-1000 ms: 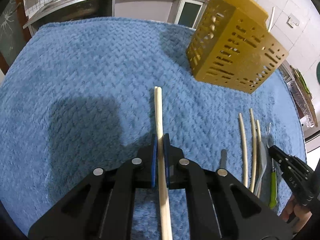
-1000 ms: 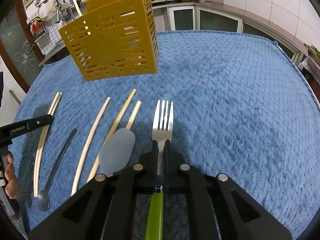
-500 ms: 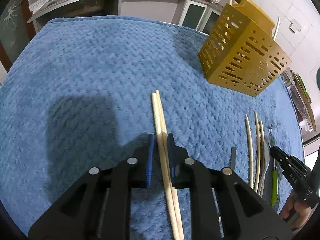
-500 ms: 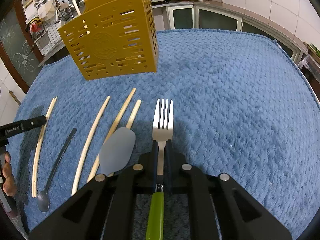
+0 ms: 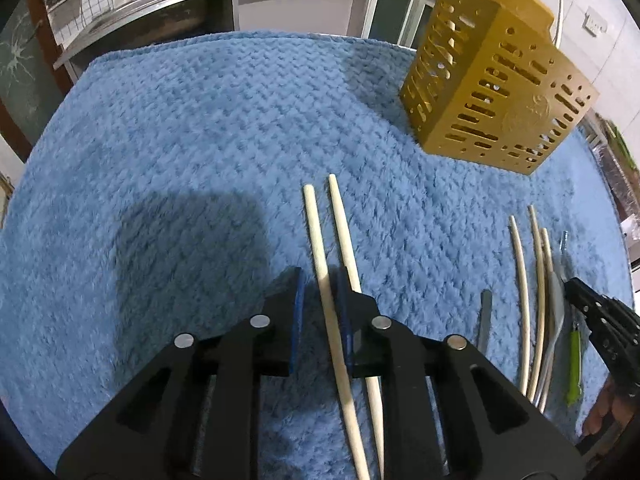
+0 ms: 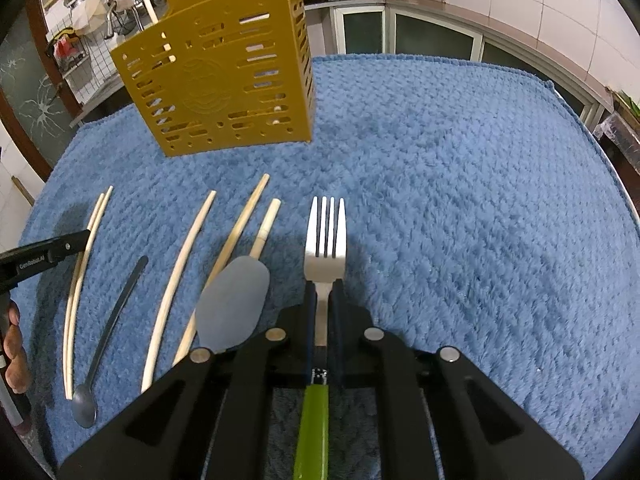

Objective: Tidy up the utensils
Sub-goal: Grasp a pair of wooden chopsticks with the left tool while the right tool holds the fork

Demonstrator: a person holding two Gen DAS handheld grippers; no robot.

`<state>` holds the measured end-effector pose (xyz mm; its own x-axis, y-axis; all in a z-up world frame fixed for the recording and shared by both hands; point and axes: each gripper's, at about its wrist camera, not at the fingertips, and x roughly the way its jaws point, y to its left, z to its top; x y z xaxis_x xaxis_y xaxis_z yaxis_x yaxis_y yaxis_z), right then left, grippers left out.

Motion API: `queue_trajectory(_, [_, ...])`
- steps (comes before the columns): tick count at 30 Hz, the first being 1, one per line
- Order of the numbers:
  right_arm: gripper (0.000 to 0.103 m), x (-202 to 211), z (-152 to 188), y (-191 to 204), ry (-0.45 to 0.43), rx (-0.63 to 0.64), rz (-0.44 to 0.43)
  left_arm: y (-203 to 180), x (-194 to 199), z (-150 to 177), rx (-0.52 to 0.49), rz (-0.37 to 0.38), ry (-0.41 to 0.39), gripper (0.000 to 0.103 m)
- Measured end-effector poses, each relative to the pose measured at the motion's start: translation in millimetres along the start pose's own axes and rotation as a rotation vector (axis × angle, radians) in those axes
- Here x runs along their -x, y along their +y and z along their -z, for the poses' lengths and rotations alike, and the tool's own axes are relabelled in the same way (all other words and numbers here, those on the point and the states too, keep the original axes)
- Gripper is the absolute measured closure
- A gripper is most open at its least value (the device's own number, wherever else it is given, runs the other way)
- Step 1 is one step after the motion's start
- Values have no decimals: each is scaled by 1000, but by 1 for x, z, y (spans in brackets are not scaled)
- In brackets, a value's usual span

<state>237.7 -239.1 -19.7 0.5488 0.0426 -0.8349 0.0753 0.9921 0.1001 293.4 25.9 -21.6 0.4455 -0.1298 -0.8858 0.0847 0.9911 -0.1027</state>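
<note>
My left gripper [image 5: 320, 280] is open over the blue towel. Two pale chopsticks lie there: one chopstick [image 5: 316, 232] runs between the jaws, the other chopstick [image 5: 342, 220] passes under the right finger. My right gripper [image 6: 323, 286] is shut on the neck of a green-handled fork [image 6: 325, 236], tines pointing away, low over the towel. The yellow slotted utensil holder [image 5: 492, 92] stands at the far right; in the right wrist view the utensil holder [image 6: 224, 76] is far left, with some sticks in it.
Left of the fork lie a grey spatula [image 6: 234, 304], several pale chopsticks [image 6: 180, 280] and a dark spoon [image 6: 108, 336]. The blue towel [image 6: 480, 200] covers the table. Kitchen counters stand behind.
My left gripper has opened and let go of the two chopsticks, which now lie apart on the towel. The right gripper still holds the fork and has hardly moved.
</note>
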Motion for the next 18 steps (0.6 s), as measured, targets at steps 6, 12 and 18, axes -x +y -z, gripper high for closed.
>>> queue_trajectory(6, [92, -7, -13, 3, 48, -4, 19, 1, -4, -7, 28, 3, 5, 97])
queue_trajectory(12, [97, -3, -16, -2, 56, -9, -6, 1, 1, -5, 51, 21, -3, 99])
queue_trajectory(18, [97, 16, -8, -15, -16, -38, -31, -1, 23, 2, 50, 63, -53, 99])
